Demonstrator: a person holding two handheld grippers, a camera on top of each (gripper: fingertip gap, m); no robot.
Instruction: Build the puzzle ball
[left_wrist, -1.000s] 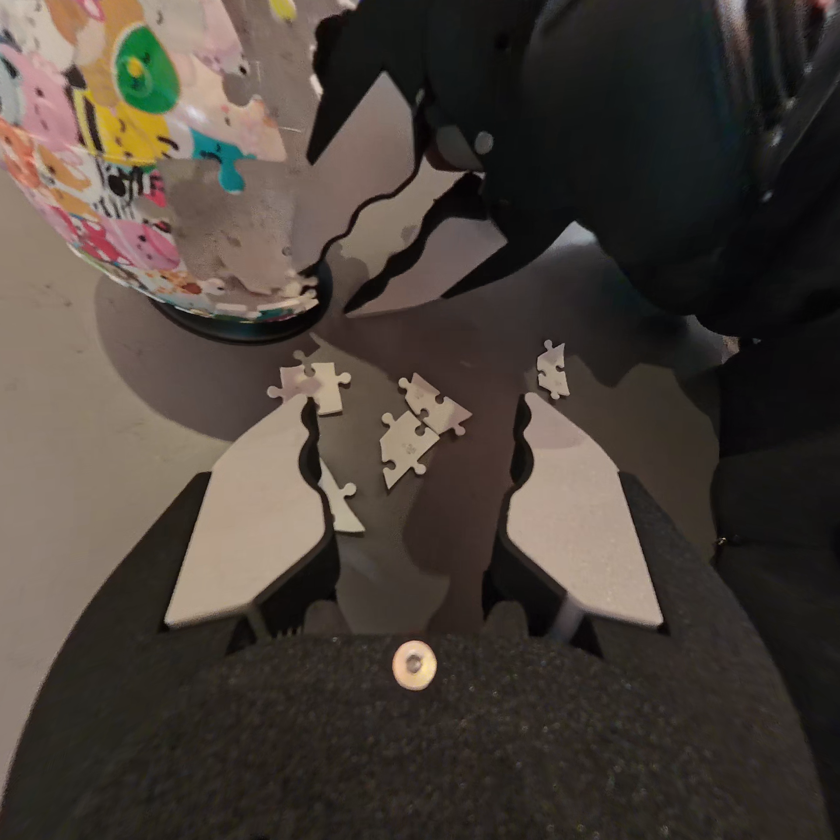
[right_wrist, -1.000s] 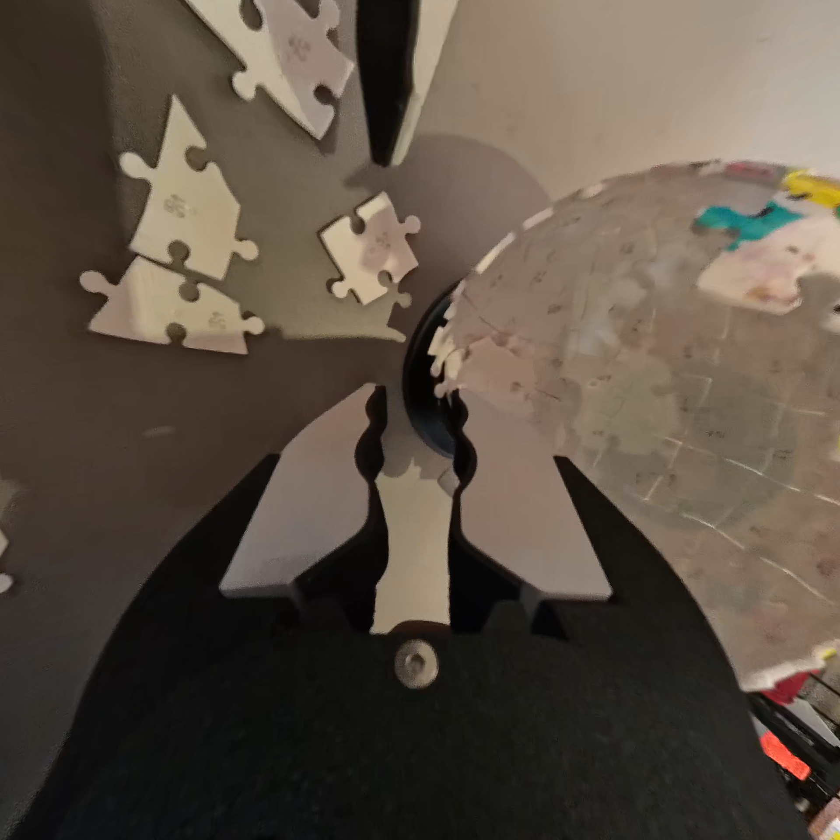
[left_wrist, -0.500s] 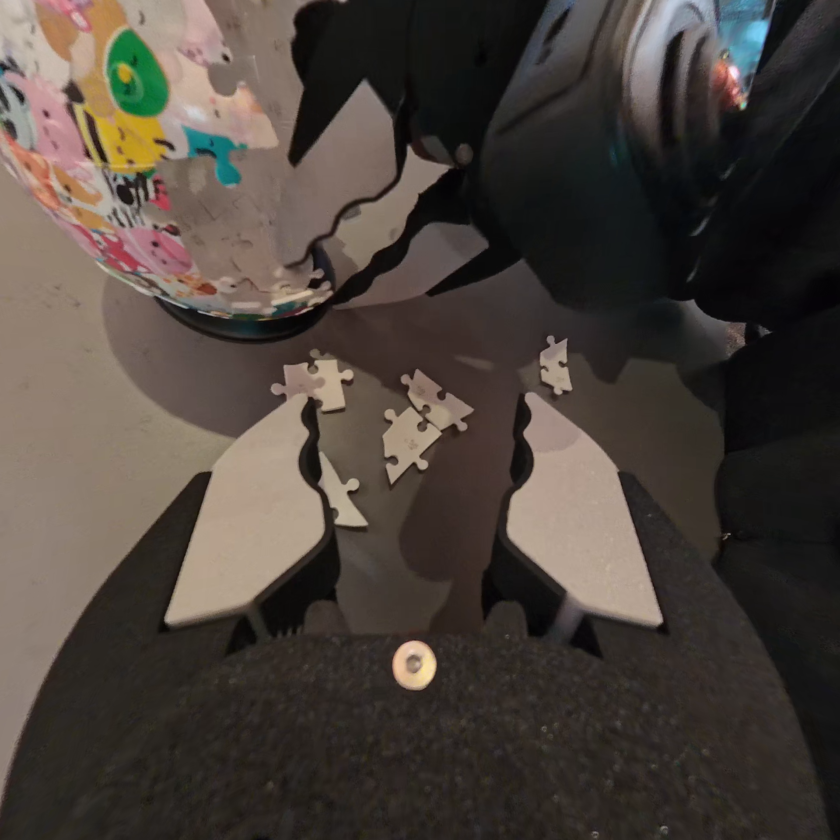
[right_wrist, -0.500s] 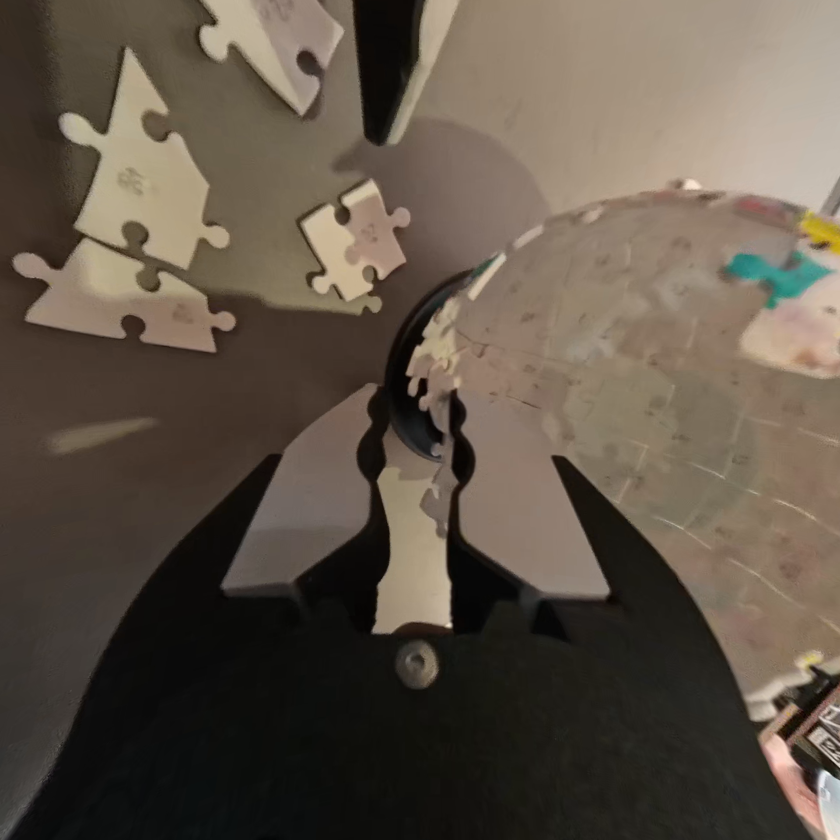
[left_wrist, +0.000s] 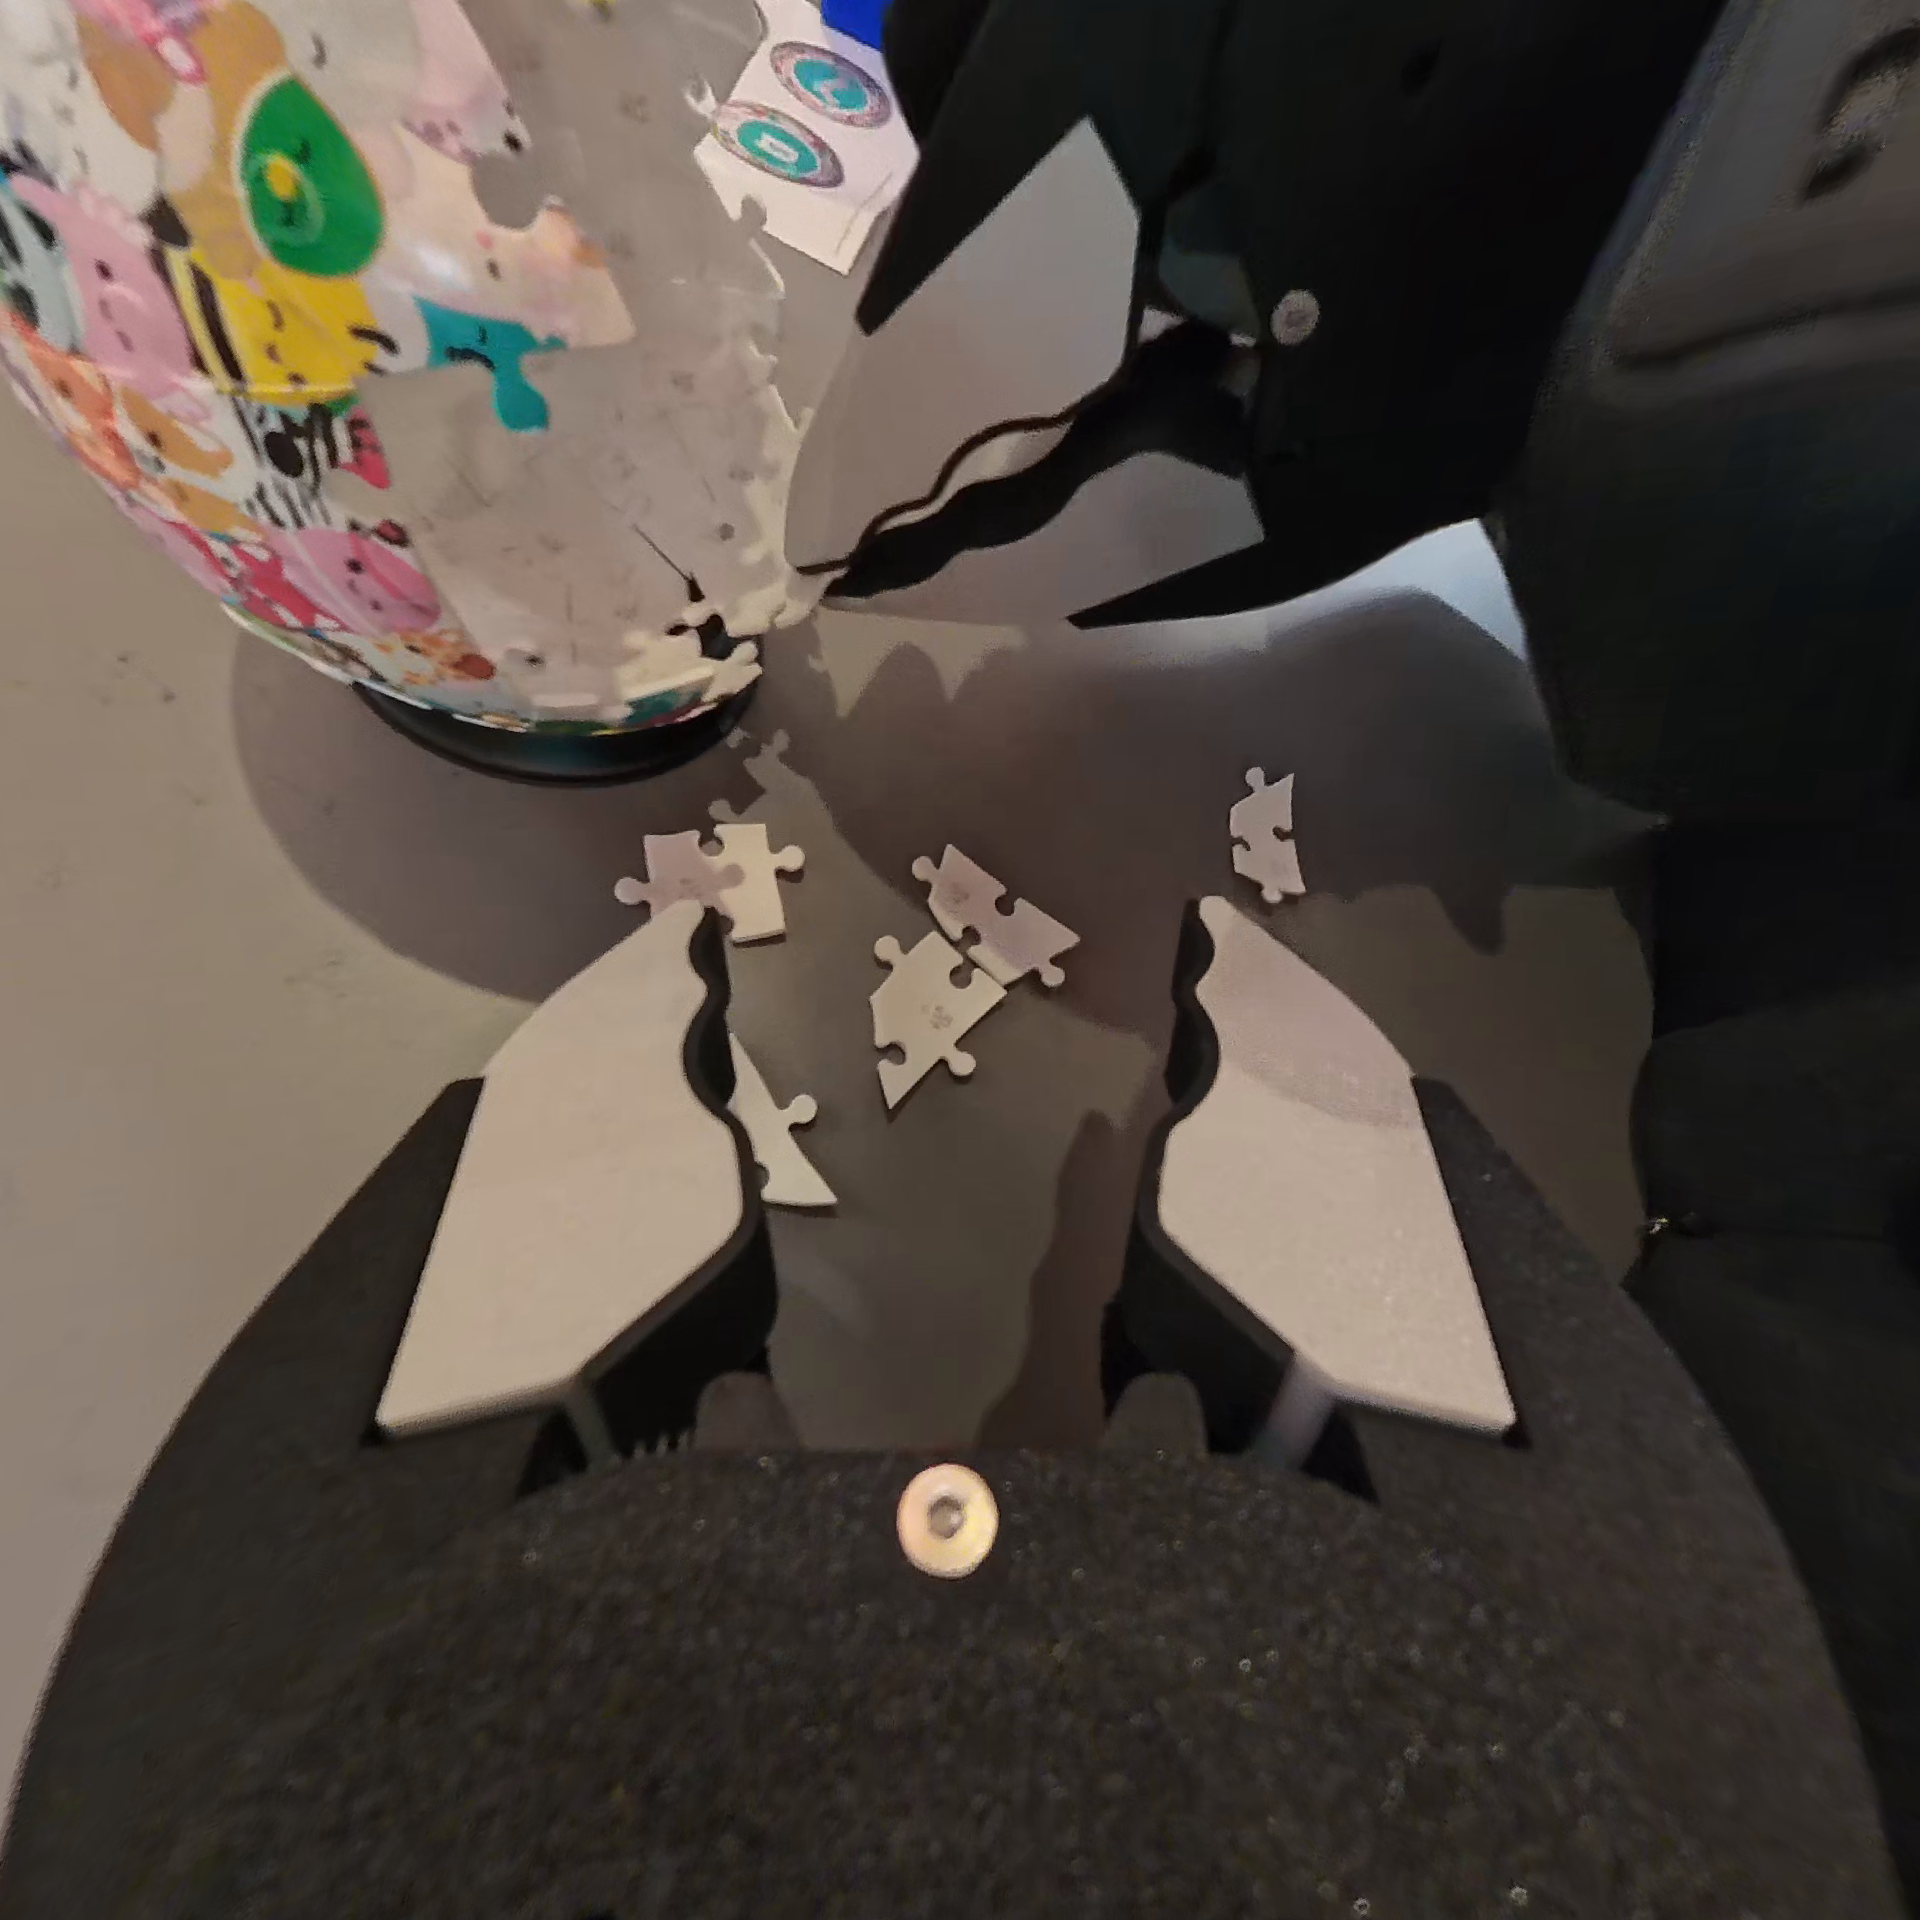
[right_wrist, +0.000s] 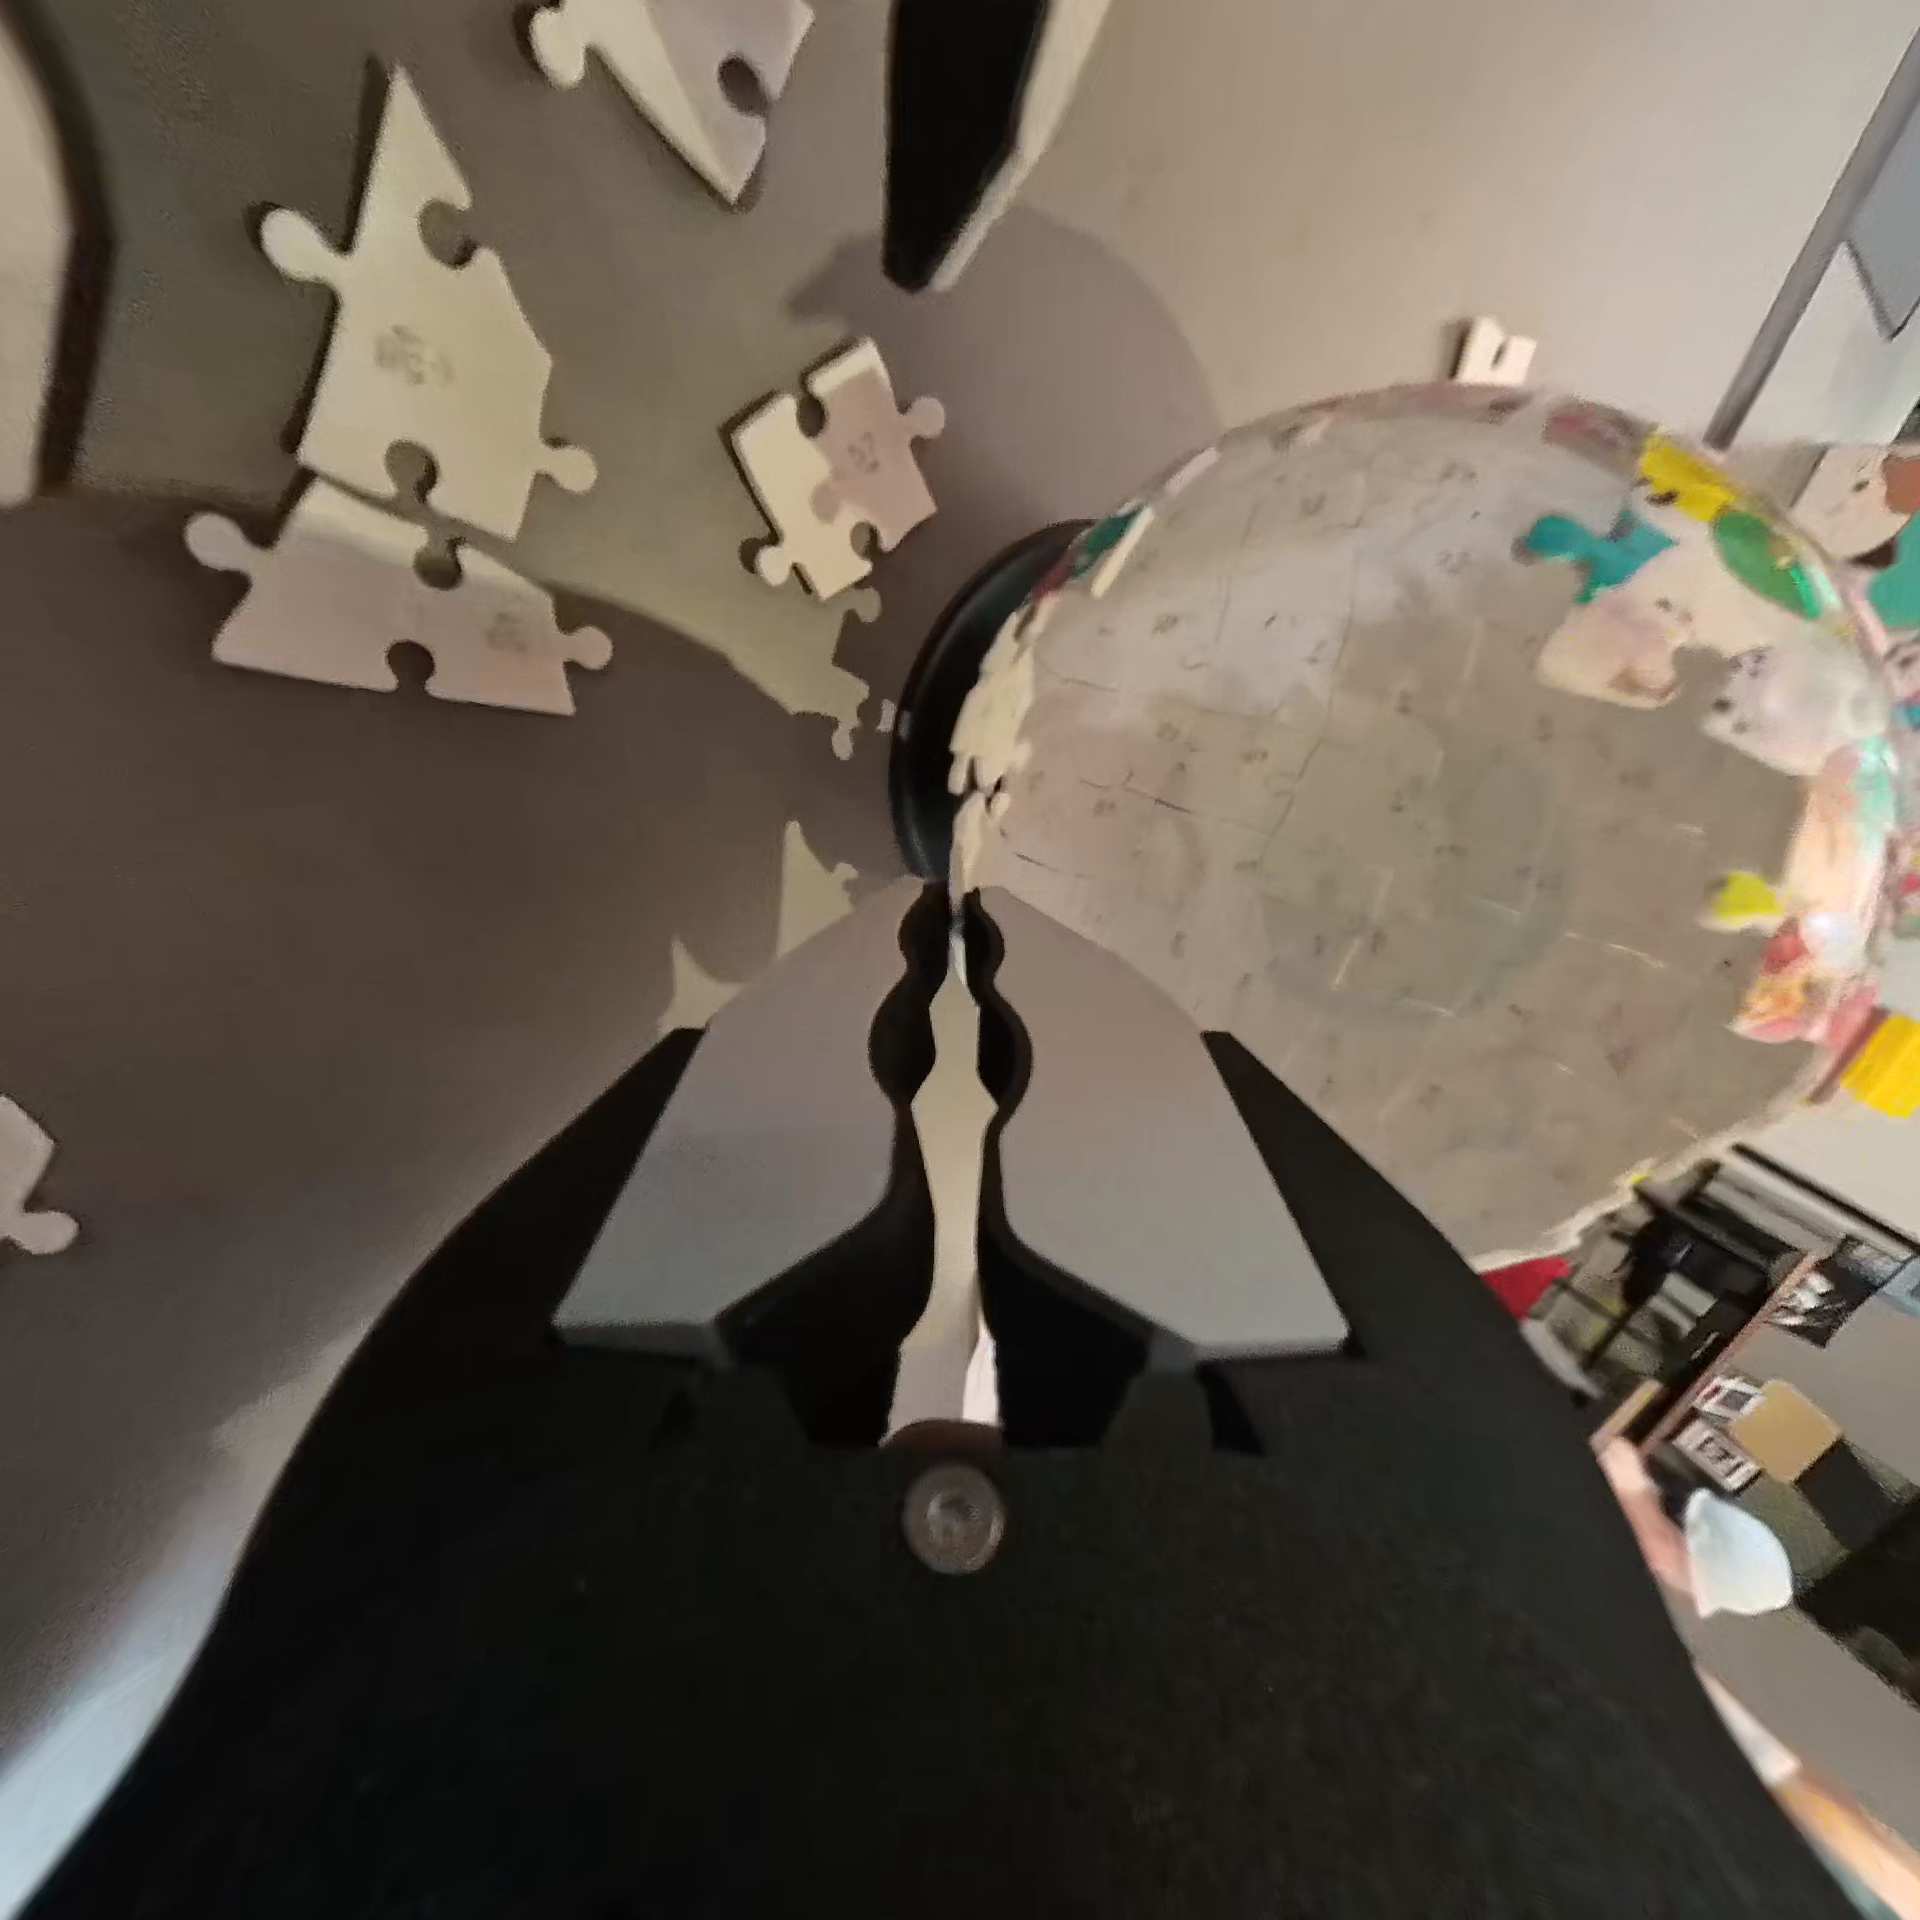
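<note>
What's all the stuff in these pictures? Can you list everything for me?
puzzle ball: one, colourful with grey bare patches, on its stand, far left
stand: one, black ring, under the ball
loose puzzle pieces: six, white backs up, on the table near the ball; two overlap
sticker sheet: one, white with round teal stickers, behind the ball
table: one, grey
dark clothing: black, right edge
left gripper: black with grey fingers, open, over the pieces
right gripper: black, jaws nearly closed at the ball's lower edge
</note>
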